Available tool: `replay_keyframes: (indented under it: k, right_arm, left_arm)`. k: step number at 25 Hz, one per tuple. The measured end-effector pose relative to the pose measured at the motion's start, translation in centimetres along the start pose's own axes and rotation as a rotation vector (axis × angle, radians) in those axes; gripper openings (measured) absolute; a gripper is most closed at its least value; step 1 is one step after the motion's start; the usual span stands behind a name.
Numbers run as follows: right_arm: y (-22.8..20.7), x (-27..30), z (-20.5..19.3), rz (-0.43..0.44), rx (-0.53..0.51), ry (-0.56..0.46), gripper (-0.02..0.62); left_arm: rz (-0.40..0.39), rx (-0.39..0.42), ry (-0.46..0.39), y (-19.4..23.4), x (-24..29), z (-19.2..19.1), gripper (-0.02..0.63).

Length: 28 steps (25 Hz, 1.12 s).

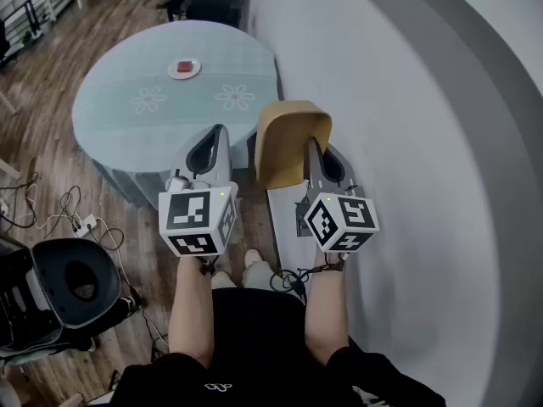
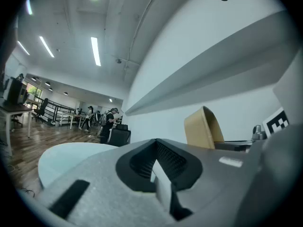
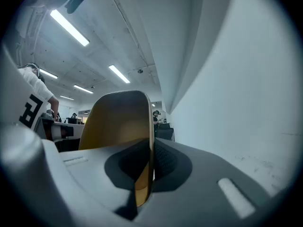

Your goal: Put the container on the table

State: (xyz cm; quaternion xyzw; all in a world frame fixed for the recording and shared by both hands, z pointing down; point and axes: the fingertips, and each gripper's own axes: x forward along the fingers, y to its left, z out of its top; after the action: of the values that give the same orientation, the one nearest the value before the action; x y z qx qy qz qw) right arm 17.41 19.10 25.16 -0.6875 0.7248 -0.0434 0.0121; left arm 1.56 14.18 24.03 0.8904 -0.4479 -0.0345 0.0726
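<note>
A tan paper container (image 1: pixel 287 142) hangs in the air just short of the round pale-green table (image 1: pixel 161 121), its open side turned toward the person. My right gripper (image 1: pixel 312 149) is shut on the container's right wall; in the right gripper view that wall (image 3: pixel 120 126) runs up between the jaws of the right gripper (image 3: pixel 146 167). My left gripper (image 1: pixel 217 136) floats beside the container's left side, shut with nothing in it. In the left gripper view the left gripper (image 2: pixel 155 168) has its jaws together, and the container (image 2: pixel 202 127) shows to the right.
A small white dish (image 1: pixel 184 68) with something red lies on the table's far part. A curved white wall (image 1: pixel 407 125) rises at the right. A black chair (image 1: pixel 75 283) and cables (image 1: pixel 72 214) are on the wooden floor at the left. People stand far off (image 2: pixel 109 119).
</note>
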Motion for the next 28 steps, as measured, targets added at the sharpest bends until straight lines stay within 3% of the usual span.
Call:
replay_keyframes:
  k: [6,16,23,28]
  right_arm:
    - [1.9,-0.2,0.7,0.016,0.016,-0.053,0.012]
    - [4.7,1.0,1.0,0.016,-0.019,-0.022,0.012]
    - [2.4,1.9,0.6,-0.031,-0.016,-0.001,0.012]
    - [2.2,5.7,-0.5,-0.020,-0.009,0.012,0.012]
  left_arm:
    - [-0.037,-0.025,-0.011,0.7,-0.8,0.5,0.002]
    - [0.004,-0.102,-0.026,5.2,-1.7,1.3,0.002]
    - [0.003,-0.129,-0.016,6.1,0.0,0.5,0.002]
    - [0.014,-0.132,-0.001,8.1,2.5,-0.4,0.002]
